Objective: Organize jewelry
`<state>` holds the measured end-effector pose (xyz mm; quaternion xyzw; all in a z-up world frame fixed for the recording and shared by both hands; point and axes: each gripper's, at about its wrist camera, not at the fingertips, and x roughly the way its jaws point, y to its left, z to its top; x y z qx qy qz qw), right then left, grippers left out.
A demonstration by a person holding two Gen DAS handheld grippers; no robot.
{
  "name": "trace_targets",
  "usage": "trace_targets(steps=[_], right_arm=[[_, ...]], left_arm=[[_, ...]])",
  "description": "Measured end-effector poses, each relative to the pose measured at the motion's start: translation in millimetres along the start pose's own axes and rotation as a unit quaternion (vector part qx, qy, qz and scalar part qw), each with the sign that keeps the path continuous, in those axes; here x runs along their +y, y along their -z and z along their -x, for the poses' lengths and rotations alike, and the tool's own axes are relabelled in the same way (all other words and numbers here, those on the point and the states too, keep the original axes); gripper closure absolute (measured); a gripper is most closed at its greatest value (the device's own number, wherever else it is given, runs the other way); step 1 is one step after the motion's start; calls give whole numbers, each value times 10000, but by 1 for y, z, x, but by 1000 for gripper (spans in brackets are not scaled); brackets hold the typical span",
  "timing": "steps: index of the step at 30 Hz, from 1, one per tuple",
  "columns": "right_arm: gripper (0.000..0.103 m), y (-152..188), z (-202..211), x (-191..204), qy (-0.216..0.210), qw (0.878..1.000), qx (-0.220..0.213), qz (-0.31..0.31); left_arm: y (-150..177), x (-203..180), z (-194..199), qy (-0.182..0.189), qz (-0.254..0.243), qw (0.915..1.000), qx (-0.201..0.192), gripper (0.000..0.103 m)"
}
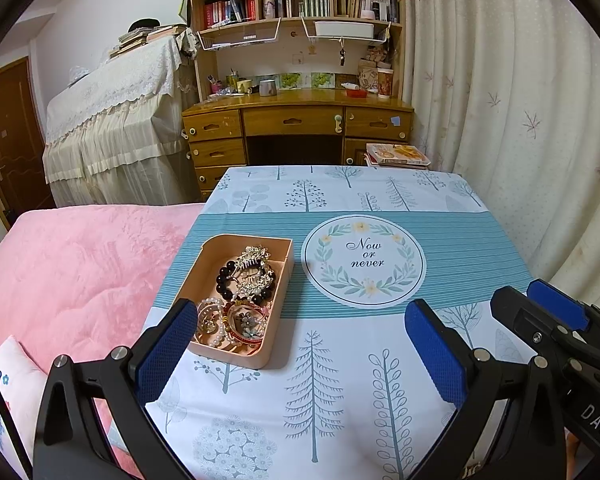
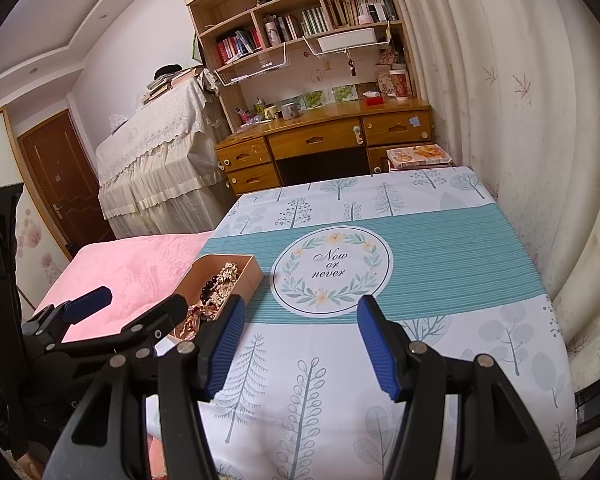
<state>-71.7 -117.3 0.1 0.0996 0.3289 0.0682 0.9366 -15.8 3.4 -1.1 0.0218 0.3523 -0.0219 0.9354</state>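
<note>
The peach tray (image 1: pixel 236 300) of jewelry (image 1: pixel 240 292) is sitting just beyond the left gripper (image 1: pixel 300 354), left of the right gripper (image 2: pixel 302 344); both are gaping open, holding nothing.

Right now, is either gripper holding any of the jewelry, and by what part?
Nothing is held. The left gripper and right gripper are both open and empty above the tablecloth. All the jewelry lies in the pink tray.

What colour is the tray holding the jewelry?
The jewelry tray is peach-pink, plain with no pattern. It shows best in the left wrist view.
</note>
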Motion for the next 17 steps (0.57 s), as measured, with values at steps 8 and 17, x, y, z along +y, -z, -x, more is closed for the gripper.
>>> trace_targets(steps=[8,17], right_arm=[[44,0,0,0,-11,10000,10,-16],[44,4,1,3,-15,10000,28,-41]], left_arm=[[2,-1,-2,1,4,10000,52,1],[1,-1,-6,65,22,9999,131,1]])
